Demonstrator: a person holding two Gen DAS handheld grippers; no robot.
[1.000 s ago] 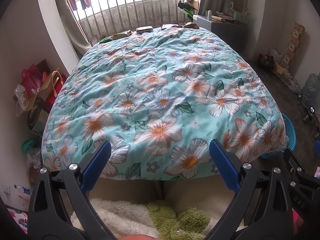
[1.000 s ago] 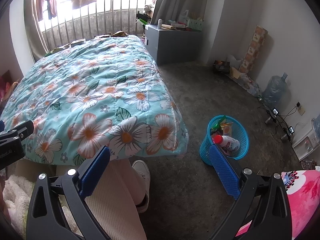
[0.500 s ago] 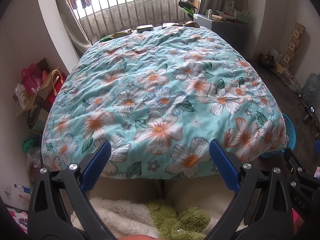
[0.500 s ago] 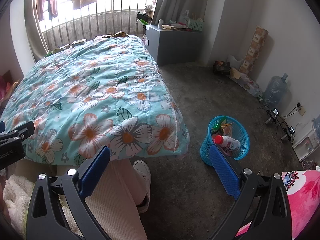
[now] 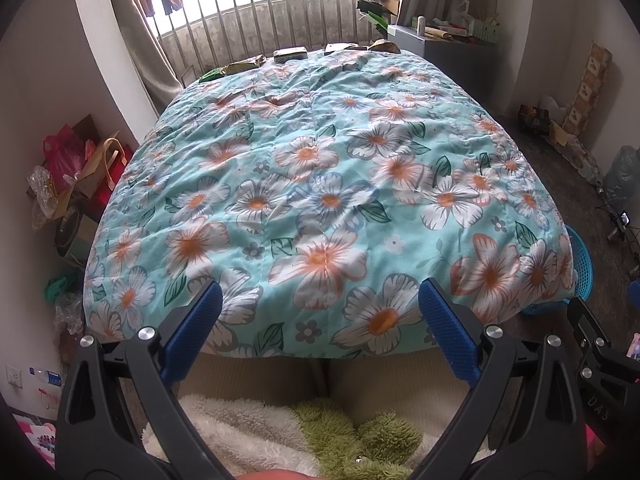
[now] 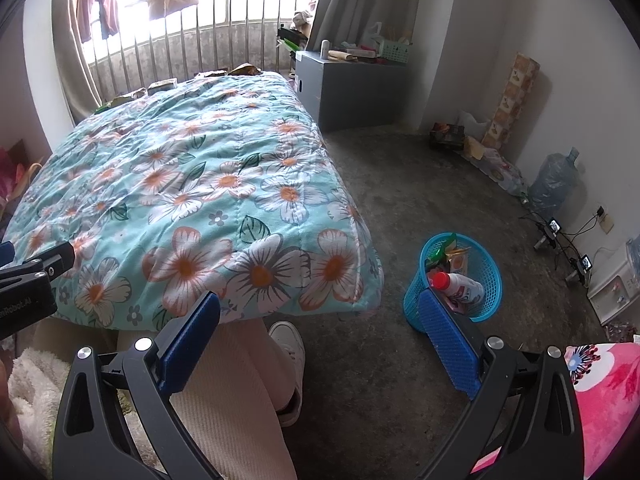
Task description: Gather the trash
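Note:
A blue mesh trash basket (image 6: 486, 270) stands on the floor at the bed's near right corner, holding a white bottle with a red cap (image 6: 460, 285) and wrappers; its rim also shows in the left wrist view (image 5: 581, 264). Several wrappers and packets (image 5: 290, 54) lie along the far edge of the floral quilt by the window bars; they also show in the right wrist view (image 6: 162, 86). My left gripper (image 5: 320, 306) is open and empty over the near edge of the bed. My right gripper (image 6: 320, 316) is open and empty, above the floor beside the basket.
The bed with the floral quilt (image 5: 320, 184) fills the middle. Bags and boxes (image 5: 80, 168) are piled at its left. A grey cabinet (image 6: 352, 88) stands at the far right; a water jug (image 6: 554, 178) and cables lie along the right wall. The person's legs and shoe (image 6: 288, 344) are below.
Both views have shifted only slightly; the bed sits a little lower in the left wrist view. Both grippers stay open and empty.

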